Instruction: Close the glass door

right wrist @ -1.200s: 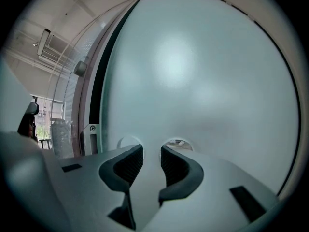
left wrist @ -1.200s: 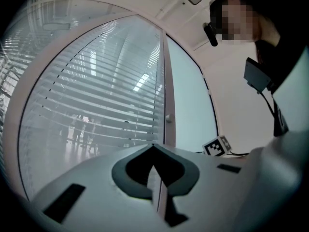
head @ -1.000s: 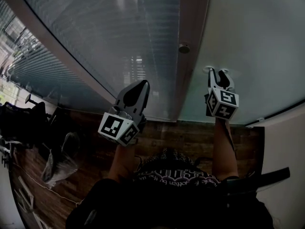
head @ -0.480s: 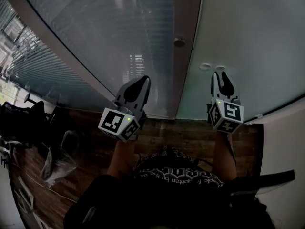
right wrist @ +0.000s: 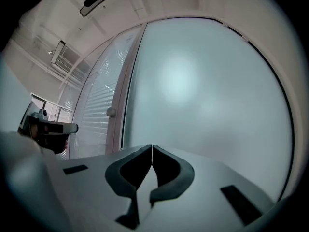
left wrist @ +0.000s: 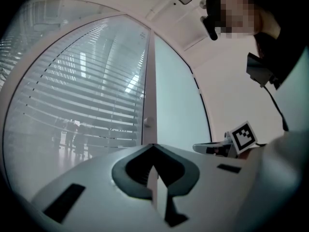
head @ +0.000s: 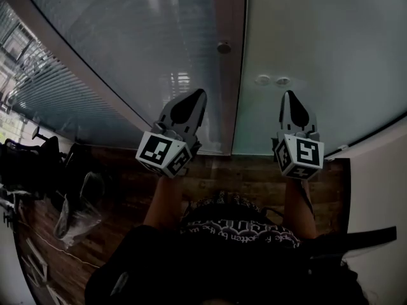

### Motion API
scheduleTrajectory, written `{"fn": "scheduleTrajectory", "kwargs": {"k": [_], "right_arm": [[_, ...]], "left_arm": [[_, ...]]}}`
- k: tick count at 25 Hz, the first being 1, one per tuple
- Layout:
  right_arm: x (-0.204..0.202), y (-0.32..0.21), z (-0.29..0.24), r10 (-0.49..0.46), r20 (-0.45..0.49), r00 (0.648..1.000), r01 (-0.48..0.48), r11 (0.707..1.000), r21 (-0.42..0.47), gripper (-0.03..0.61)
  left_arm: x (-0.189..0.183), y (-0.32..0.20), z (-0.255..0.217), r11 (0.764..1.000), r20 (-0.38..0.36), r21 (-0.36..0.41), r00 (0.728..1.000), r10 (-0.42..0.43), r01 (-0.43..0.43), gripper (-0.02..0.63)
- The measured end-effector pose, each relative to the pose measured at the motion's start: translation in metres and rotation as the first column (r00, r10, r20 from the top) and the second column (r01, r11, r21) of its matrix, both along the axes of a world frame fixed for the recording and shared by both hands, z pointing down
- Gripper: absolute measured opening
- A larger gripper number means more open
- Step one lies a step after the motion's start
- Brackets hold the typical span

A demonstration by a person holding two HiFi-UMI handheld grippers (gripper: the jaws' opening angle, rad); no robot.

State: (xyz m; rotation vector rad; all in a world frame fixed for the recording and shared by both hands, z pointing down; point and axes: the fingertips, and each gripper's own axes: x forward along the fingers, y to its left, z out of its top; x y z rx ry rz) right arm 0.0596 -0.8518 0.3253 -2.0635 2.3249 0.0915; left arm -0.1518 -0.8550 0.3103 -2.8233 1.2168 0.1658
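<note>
Right gripper [head: 288, 96] withdrawn, newly closed, empty

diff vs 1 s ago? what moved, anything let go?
Right gripper has backed off the door's two round fittings, which its open jaws sat at before; its jaws have just been closing and are now shut, empty. Left gripper stays shut and empty; frosted glass door looks unchanged.

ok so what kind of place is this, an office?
Probably an office interior, though that is a guess. It has a frosted glass door, a glass wall with slatted blinds beside the door, and wood-plank flooring below.
</note>
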Motion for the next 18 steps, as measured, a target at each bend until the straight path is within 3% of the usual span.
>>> {"fn": "scheduleTrajectory", "kwargs": {"k": [18], "right_arm": [[-0.026, 0.031, -0.002, -0.128, -0.037, 0.991, 0.128, 0.992, 0.004, 0.003]], "left_arm": [[0.005, 0.019, 0.008, 0.996, 0.003, -0.026, 0.997, -0.082, 0.082, 0.002]]}}
